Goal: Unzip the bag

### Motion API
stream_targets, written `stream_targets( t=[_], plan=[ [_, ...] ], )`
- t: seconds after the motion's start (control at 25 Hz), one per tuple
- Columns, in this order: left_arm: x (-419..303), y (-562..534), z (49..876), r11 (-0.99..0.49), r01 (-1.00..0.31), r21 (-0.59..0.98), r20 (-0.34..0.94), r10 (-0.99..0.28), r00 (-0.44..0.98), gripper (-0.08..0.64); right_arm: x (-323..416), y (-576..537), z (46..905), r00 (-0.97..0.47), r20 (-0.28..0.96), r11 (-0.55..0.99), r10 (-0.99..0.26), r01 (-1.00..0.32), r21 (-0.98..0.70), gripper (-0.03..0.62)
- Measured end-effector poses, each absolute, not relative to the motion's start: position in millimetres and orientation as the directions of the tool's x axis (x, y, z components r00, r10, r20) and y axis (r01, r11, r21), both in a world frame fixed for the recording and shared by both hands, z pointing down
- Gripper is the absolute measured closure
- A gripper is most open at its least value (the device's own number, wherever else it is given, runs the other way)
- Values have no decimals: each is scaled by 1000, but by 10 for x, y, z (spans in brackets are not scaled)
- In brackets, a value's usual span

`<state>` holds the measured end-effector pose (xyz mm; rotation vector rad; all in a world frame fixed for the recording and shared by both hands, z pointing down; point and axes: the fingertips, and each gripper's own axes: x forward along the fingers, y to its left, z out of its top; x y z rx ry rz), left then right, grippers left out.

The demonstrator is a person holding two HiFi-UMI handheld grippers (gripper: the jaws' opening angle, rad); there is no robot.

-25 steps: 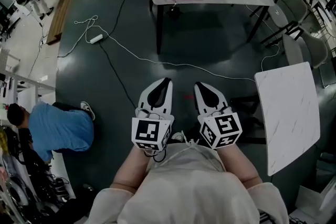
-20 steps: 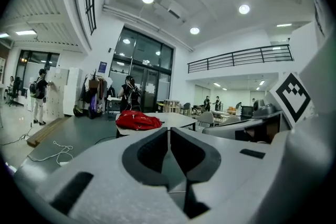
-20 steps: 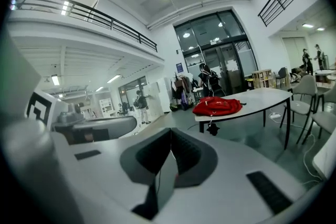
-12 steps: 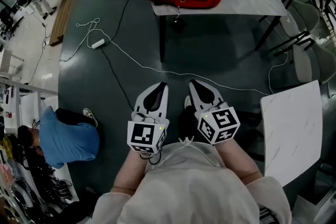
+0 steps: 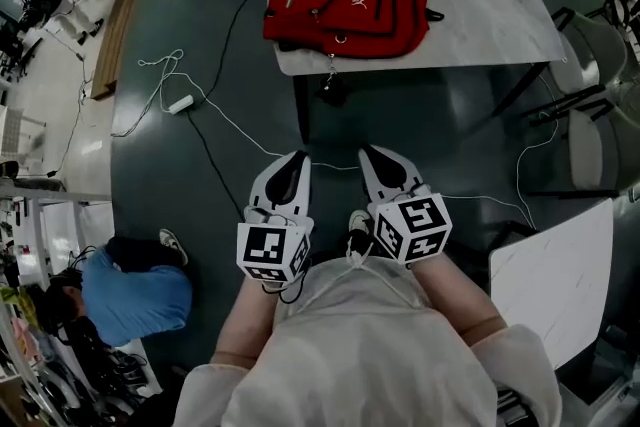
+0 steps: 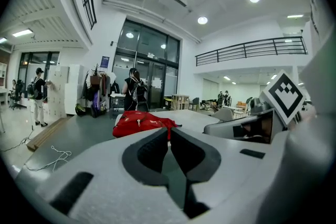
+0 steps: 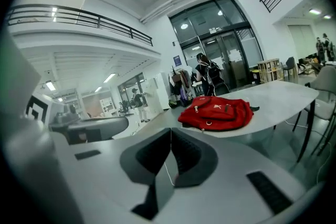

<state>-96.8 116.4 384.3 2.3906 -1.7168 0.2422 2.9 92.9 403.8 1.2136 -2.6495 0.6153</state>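
Nearest the body, the left claw (image 5: 297,156) and the right claw (image 5: 368,153) are held side by side at waist height, both pointing toward the worktop (image 5: 490,0) and well short of it. In its own view the left claw (image 6: 169,131) is clenched, its pads meeting with nothing between them; the right claw (image 7: 170,131) is likewise clenched on nothing. Between the claws and the worktop lies bare dark floor (image 5: 430,125), crossed by a thin white cable (image 5: 240,127) that runs out to the left of the worktop, where a person in a blue top (image 5: 138,280) crouches farther off. On the near left corner of the worktop lies the red bag (image 5: 345,3), flat, with a strap or pull hanging over the worktop's near edge; both gripper views show the bag (image 6: 140,124) (image 7: 215,112) ahead and apart from the jaws. Its zips look closed as far as can be made out, though the sliders are too small to read surely. By this showing the task has not begun: neither claw touches the bag, and the approach, the hold on a slider and the whole pull along the zip are all left to do.
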Motion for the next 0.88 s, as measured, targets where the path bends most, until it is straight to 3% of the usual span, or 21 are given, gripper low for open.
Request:
stream_targets(
  t=[0.32,0.88],
  plan=[
    [-1138,424,4233,-303,-948,94,352,-881,316,529,-43,103,4318,-634,390,542,-668,-773,-330,565],
    [-1638,-1265,4485,-500,-857,127,379,-773,508,529,-525,-1210,4718,-498,513,386,-699,-867,-316,565]
  ],
)
